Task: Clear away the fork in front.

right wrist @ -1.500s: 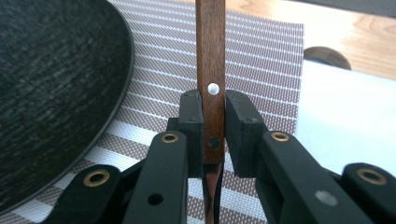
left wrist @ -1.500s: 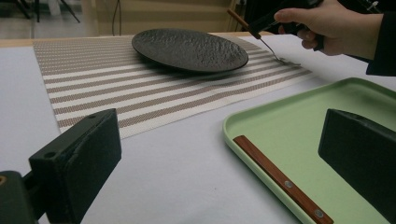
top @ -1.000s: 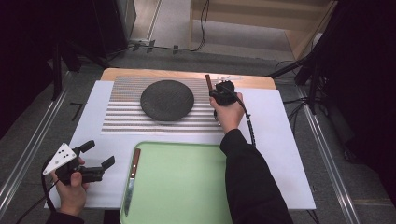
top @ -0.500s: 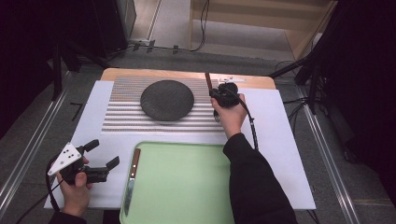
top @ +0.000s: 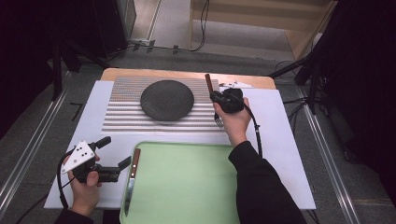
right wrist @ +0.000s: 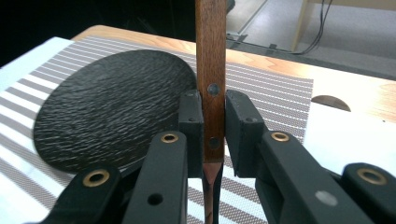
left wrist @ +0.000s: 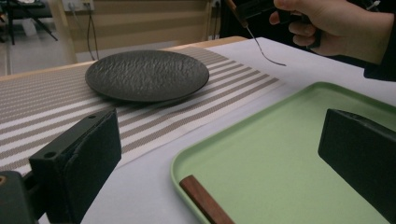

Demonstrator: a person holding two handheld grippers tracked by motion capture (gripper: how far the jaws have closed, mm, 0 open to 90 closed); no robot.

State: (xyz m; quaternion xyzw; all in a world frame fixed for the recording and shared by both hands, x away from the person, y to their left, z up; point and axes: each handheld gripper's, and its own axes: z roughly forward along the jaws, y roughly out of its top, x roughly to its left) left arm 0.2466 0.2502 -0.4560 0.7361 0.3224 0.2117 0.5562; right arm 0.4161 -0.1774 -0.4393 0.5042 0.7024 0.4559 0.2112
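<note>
A: From the high view, what has changed?

B: The left gripper (top: pixel 111 155) has drifted toward the near left corner of the table (top: pixel 289 154), jaws wide and empty, just left of the green tray (top: pixel 187 186). The right gripper (top: pixel 215 97) has barely moved; it holds a fork (top: pixel 208 84) by its wooden handle at the right edge of the striped mat (top: pixel 121 119). I judge a place setting is being laid.

A: Counts?

B: 1 dark plate (top: pixel 167 100) on the mat, 1 tray, 1 knife (top: pixel 130 179) along the tray's left rim, 1 fork.

A: Left gripper view?

B: Jaws spread wide over the tray's corner, the knife handle (left wrist: pixel 205 203) between them, untouched. The fork's metal end (left wrist: pixel 266 51) hangs above the table.

A: Right gripper view?

B: Both jaws clamp the handle (right wrist: pixel 211 70), upright beside the plate (right wrist: pixel 112 107).
</note>
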